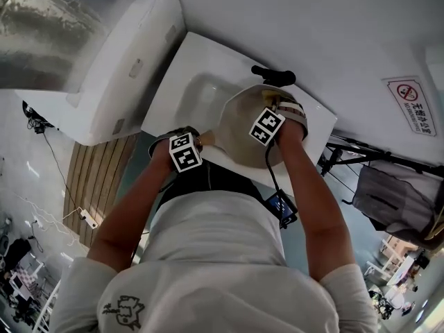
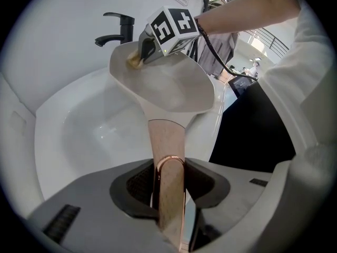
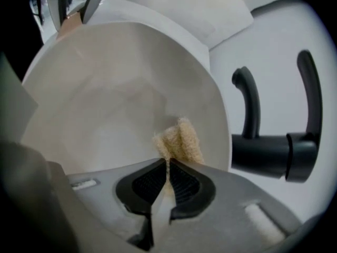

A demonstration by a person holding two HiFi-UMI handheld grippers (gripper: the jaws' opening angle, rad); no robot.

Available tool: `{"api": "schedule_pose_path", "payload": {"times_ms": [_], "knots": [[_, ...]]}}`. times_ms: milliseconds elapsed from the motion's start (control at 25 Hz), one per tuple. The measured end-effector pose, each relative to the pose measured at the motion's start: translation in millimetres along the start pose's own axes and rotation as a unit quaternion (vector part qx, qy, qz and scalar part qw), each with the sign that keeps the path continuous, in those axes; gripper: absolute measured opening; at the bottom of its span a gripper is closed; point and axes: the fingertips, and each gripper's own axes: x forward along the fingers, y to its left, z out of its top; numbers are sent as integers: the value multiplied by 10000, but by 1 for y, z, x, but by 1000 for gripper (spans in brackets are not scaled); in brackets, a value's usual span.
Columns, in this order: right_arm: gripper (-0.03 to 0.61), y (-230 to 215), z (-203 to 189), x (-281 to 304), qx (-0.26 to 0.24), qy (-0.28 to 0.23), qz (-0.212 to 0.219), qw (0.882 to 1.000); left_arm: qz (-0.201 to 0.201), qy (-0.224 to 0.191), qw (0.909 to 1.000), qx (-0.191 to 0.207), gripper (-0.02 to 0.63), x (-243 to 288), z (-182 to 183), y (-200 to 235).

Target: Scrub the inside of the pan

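Pan [image 3: 116, 99] scrub found in progress. Right gripper [image 3: 167, 179] jaws pressed together on tan scouring pad [image 3: 180, 141]. Pad laid against pan's inner wall, near rim on faucet side. Left gripper [image 2: 168, 186] jaws clamped on handle [image 2: 166, 136]. Pan held tilted over white sink [image 2: 79, 141], with black faucet [image 2: 117, 29] just behind. Area already scrubbed could not be determined. Next move judged to call for pad to be swept across rest of inner surface, with handle gripped firmly against push.
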Motion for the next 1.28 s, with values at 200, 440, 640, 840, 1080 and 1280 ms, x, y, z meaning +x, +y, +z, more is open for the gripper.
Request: {"api": "schedule_pose_path", "payload": {"times_ms": [200, 440, 640, 840, 1080, 1280], "knots": [[21, 0, 41, -4, -167, -642, 55, 9978, 58, 24, 9999, -135, 146, 1, -1, 1], [21, 21, 84, -12, -307, -1365, 463, 9891, 117, 57, 9997, -203, 146, 1, -2, 2], [23, 50, 116, -29, -447, -2070, 1034, 9718, 144, 41, 9997, -209, 146, -1, -3, 3], [23, 82, 124, -39, -516, -2330, 1614, 9576, 135, 52, 9996, -227, 146, 1, -3, 0], [25, 123, 127, -56, -549, -2636, 2508, 9298, 122, 51, 9996, -236, 146, 2, -3, 2], [25, 150, 120, -68, -487, -2672, 3048, 9128, 96, 74, 9997, -225, 146, 2, -3, 1]]}}
